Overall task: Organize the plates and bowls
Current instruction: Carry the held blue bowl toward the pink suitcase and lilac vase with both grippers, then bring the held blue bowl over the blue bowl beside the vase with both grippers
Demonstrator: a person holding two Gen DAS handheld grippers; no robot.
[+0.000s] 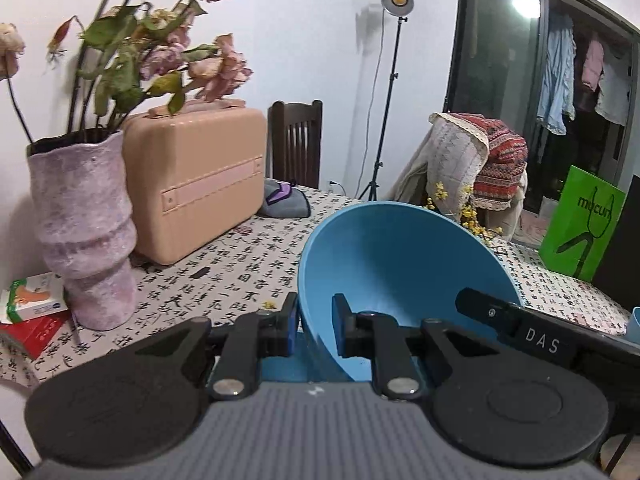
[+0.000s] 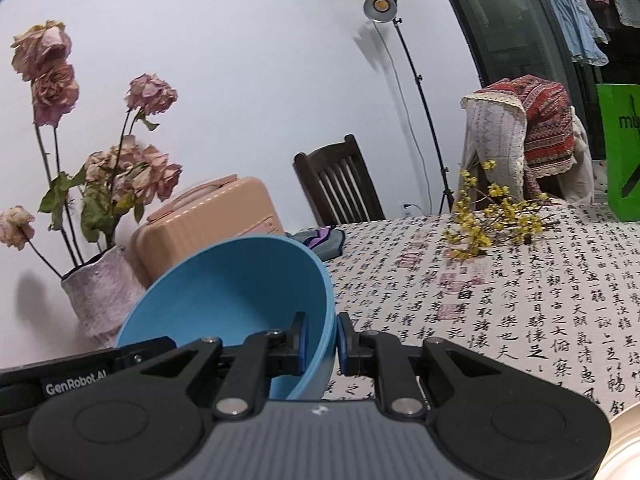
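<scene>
Left wrist view, tool: the left gripper (image 1: 314, 326) is clenching the near-left wall of the blue bowl (image 1: 400, 256), one pad outside, one inside.
Left wrist view, bowl: it is hanging tilted above the tablecloth (image 1: 224, 276), its mouth facing the camera; sharing the load likely keeps it steady.
Left wrist view, far side: the right gripper (image 1: 504, 314) is reaching in over the bowl's right rim.
Left wrist view, surroundings: the vase (image 1: 86, 232) and pink case (image 1: 196, 180) are standing at far left, well apart.
Right wrist view, tool: the right gripper (image 2: 322, 340) is pinching the bowl's (image 2: 240, 288) right wall.
Right wrist view, neighbours: yellow flowers (image 2: 492, 216) are lying at far right; a pale plate rim (image 2: 624, 448) is showing at near right, possibly the stacking spot.
</scene>
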